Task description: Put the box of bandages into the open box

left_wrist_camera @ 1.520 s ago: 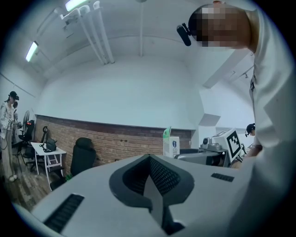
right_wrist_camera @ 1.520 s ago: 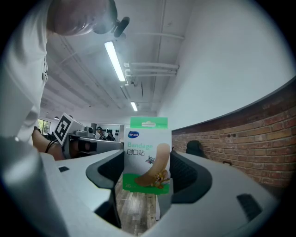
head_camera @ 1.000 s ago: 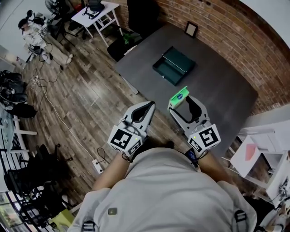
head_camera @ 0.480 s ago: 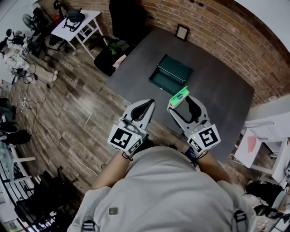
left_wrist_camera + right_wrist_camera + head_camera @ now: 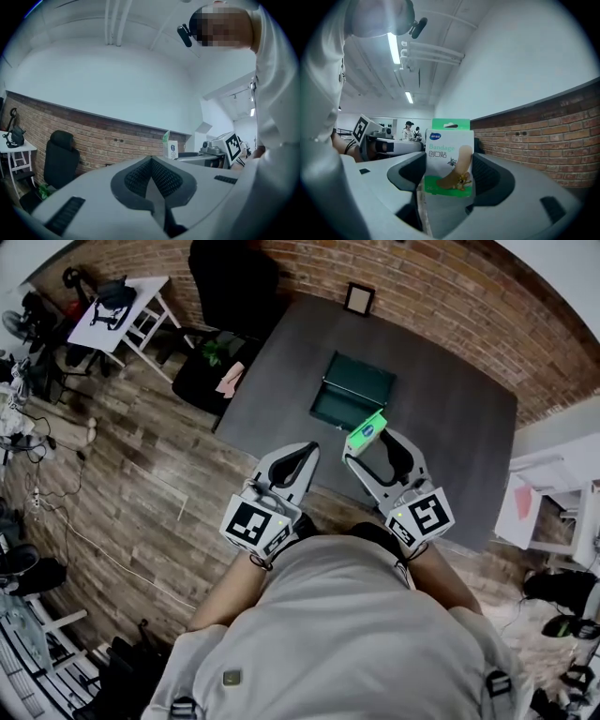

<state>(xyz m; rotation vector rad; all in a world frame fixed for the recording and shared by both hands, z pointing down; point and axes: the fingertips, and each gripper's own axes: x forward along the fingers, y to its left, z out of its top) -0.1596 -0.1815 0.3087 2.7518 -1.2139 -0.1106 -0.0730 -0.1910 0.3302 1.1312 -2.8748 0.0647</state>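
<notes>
The right gripper (image 5: 449, 183) is clenched on the box of bandages (image 5: 449, 157), its two dark ribbed pads pressing the carton's narrow sides. The carton is thin glossy cardboard, white with a green hanging tab and a green strip at its foot, and stands upright between the jaws (the small print under the word "Bandage" is too fine to read). The carton's lower end is hidden down in the grey moulded jaws.

The left gripper (image 5: 152, 180) is shut tight on nothing, its textured pads meeting in a thin seam.

From the head view, the right gripper (image 5: 370, 444) holds the box of bandages (image 5: 367, 432) in the air, just on the near side of the open box (image 5: 359, 379). The left gripper (image 5: 298, 454) hangs to its left at the table's near edge. The open box is a dark green rectangular case with its lid thrown back, lying on the matte dark grey table (image 5: 450, 427). A rough brick wall (image 5: 450, 296) runs along the far side, and planked wood floor (image 5: 141, 465) lies to the left
</notes>
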